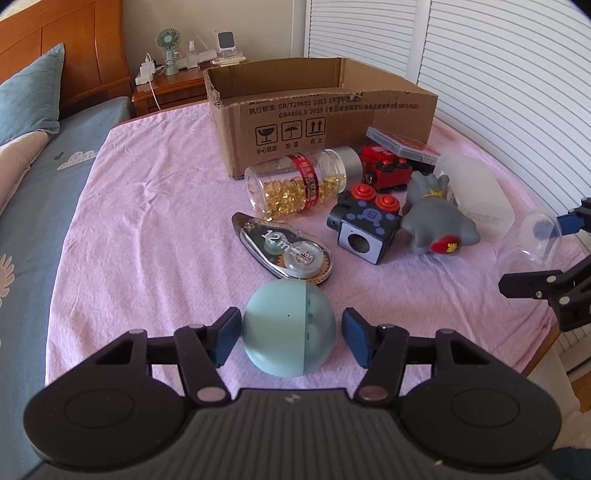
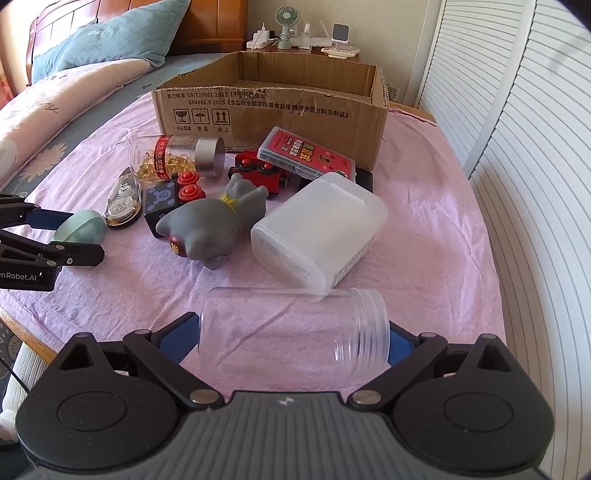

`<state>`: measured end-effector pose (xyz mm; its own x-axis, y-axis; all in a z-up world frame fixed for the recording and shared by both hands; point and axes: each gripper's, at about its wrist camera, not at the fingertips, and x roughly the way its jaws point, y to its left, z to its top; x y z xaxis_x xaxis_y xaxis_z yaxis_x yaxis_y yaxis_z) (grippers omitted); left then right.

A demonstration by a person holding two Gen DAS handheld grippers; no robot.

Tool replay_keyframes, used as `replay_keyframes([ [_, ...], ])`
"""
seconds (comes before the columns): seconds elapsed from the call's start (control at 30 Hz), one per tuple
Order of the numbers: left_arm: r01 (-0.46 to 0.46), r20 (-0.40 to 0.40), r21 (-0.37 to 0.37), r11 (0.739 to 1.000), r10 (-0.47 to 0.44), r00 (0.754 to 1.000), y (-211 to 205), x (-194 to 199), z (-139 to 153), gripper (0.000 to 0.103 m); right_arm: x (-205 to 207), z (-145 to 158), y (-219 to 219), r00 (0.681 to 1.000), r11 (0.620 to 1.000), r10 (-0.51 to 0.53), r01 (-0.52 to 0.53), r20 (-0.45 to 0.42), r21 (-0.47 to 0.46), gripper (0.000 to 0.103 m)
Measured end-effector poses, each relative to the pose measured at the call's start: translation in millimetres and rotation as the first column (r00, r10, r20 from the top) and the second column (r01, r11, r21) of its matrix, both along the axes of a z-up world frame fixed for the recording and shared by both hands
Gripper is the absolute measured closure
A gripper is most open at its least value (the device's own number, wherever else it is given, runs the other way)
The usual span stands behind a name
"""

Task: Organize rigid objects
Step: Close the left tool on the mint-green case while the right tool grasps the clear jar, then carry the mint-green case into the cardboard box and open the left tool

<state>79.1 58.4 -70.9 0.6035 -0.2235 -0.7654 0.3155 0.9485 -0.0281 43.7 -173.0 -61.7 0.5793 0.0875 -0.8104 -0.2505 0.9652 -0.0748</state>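
the left gripper (image 1: 290,338) sits low over the pink sheet (image 1: 155,221), its blue pads spread either side of a teal egg-shaped capsule (image 1: 290,334) with small gaps showing. the right gripper (image 2: 291,341) straddles a clear jar (image 2: 291,328) lying sideways near the bed's near edge; whether its pads touch the jar cannot be told. the cardboard box (image 2: 273,110) reads "gb4806.9 2023"; the correction tape (image 1: 286,251) reads "12m".

A pink sheet (image 1: 155,206) covers the bed. A blue pillow (image 2: 122,40) lies by the headboard (image 1: 81,48). A green fan (image 2: 287,22) stands on the nightstand (image 1: 162,92).
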Motion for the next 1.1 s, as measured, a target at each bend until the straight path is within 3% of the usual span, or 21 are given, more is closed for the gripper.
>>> replay_keyframes([
  [0.13, -0.017, -0.004, -0.001, 1.0, 0.017, 1.0, 1, 0, 1, 0.051, 2, 0, 3, 1.0, 1.0, 0.002, -0.003, -0.008, -0.024, 0.01],
  [0.6, 0.034, -0.058, 0.014, 0.999, -0.033, 0.998, 1, 7, 7, 0.051, 9, 13, 8, 0.999, 0.998, 0.045, -0.046, -0.004, -0.053, 0.01],
  [1.1, 0.083, -0.04, -0.011, 0.997, -0.083, 0.996, -6, 27, 51, 0.051, 28, 56, 1, 0.992, 0.994, 0.109, -0.109, 0.061, -0.002, 0.01],
])
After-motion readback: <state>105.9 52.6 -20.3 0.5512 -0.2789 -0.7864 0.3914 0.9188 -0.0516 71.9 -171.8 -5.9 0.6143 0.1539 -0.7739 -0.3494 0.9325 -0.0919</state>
